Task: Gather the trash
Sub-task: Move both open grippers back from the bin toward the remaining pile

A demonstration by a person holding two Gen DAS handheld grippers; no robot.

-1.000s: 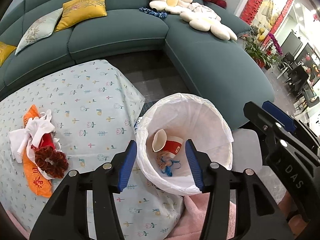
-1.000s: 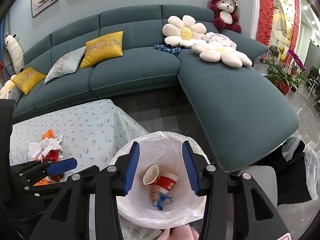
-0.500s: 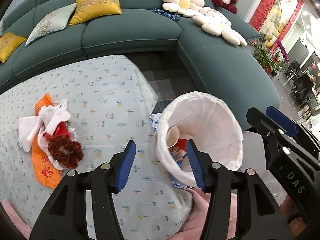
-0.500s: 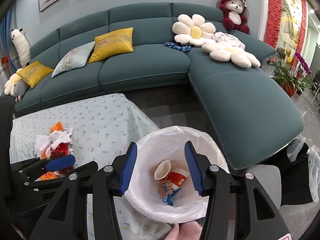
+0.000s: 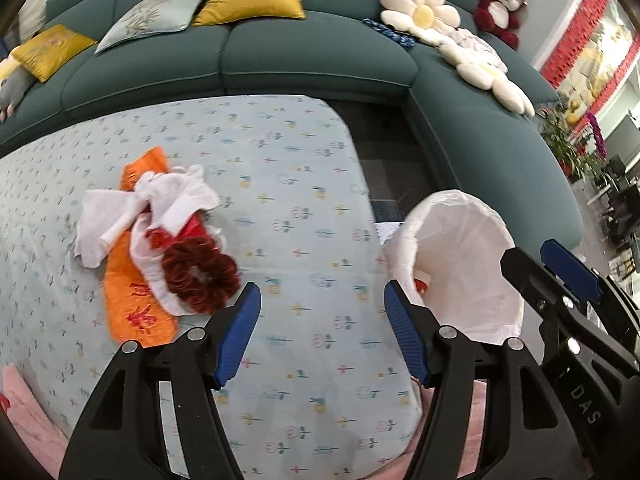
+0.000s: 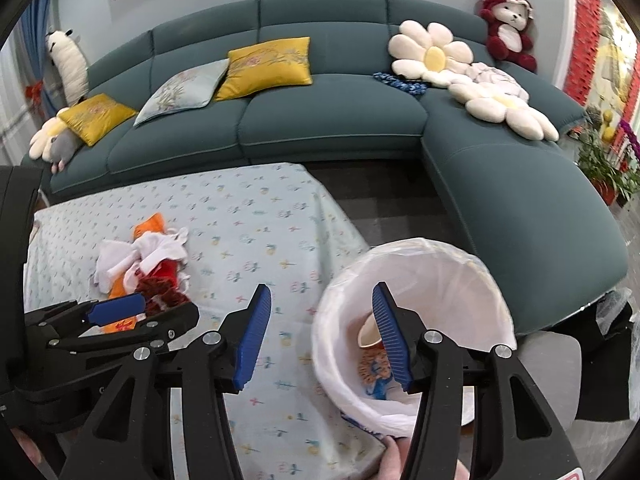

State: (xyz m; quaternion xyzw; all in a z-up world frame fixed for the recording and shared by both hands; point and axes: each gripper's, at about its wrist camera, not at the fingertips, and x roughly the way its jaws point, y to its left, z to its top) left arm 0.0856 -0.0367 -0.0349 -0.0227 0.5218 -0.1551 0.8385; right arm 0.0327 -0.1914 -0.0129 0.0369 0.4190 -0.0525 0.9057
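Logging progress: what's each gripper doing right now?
Left gripper: empty, jaws opening.
Right gripper: empty, jaws opening.

A wide stretch of bare cloth on the table (image 5: 304, 208) is lying open between the heap of rags (image 5: 160, 248) and the bin (image 5: 460, 276), leaving clear room for a gripper to come down. The left gripper (image 5: 320, 332) is hanging over that bare stretch, its jaws opening with nothing between them. The heap is taking up the cloth to its left, with a dark red scrunchie (image 5: 200, 272) lying nearest the left jaw. The bin is standing just off the table's right edge, its mouth unblocked; the right gripper (image 6: 320, 340), jaws also opening and empty, is straddling its near rim. A dark strip of floor (image 6: 380, 196) is separating table and sofa (image 6: 332, 120).
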